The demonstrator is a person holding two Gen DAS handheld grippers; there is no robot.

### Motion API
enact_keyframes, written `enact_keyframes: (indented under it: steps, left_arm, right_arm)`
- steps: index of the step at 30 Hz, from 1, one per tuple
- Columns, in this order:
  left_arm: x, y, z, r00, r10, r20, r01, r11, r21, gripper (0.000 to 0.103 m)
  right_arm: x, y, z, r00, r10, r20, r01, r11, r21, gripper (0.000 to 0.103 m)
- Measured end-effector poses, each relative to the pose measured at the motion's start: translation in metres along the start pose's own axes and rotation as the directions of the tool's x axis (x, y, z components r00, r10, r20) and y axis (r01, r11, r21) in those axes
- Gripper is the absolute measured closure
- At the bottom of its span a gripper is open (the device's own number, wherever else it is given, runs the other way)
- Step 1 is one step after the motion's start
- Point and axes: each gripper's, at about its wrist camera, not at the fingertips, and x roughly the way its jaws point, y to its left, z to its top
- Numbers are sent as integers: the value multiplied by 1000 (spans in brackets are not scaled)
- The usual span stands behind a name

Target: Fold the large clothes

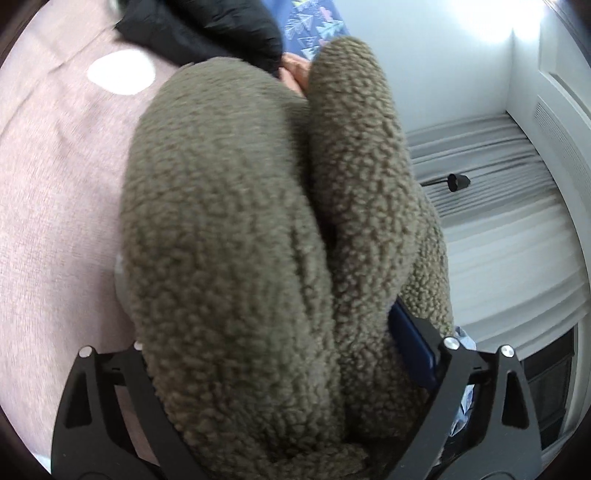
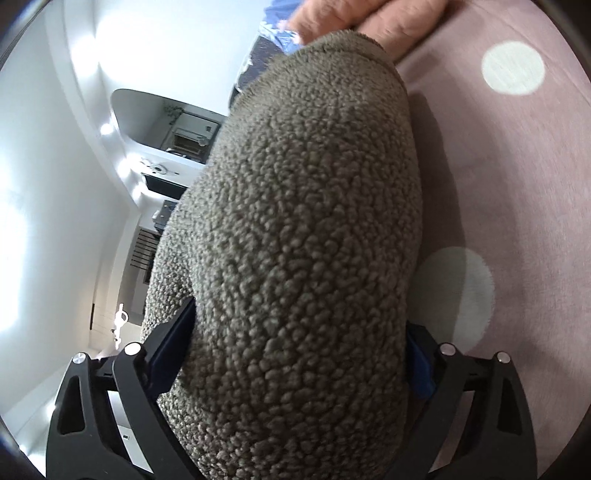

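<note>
An olive-brown fleece garment [image 1: 236, 221] fills the left wrist view, bunched in thick folds between the fingers of my left gripper [image 1: 280, 354], which is shut on it; a blue pad [image 1: 412, 343] shows on the right finger. In the right wrist view the same fleece garment [image 2: 303, 240] is clamped between the blue pads [image 2: 173, 343] of my right gripper [image 2: 295, 354], shut on it. The garment is held above a pink bedspread [image 1: 55, 184]. A person's hand [image 2: 369, 18] touches the far end of the fleece.
The pink bedspread [image 2: 517, 203] has white dots [image 2: 513, 68]. A black garment [image 1: 207, 33] and a blue patterned cloth [image 1: 314, 22] lie at the far side. White walls [image 2: 44, 184], a grey ribbed surface [image 1: 480, 166] and shelving [image 2: 184, 136] lie beyond the bed.
</note>
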Motion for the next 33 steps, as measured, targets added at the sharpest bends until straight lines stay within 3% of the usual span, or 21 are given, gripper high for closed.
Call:
enact_keyframes:
  steps: [7,12,22,33]
  left_arm:
    - [-15,-52,1,991,-124,40,120,989,83,12]
    - [-27,-72,0,993,-100,59,93,989,114,12]
    - [-51,-79,-6,986,-126,113,111,986,127,12]
    - [-107,-119,19,966,-132,221,87,975,202,12]
  right_arm:
    - [-21,27,-14,998,58,6,-58,996,-61,8]
    - [-29,39,-20,997,76,5,-75,992,-98,8]
    - [-29,60,-28,991,131,-17,-132,979,-154,8]
    - [-15,101,-8,972,225,-74,-236,946,-221,8]
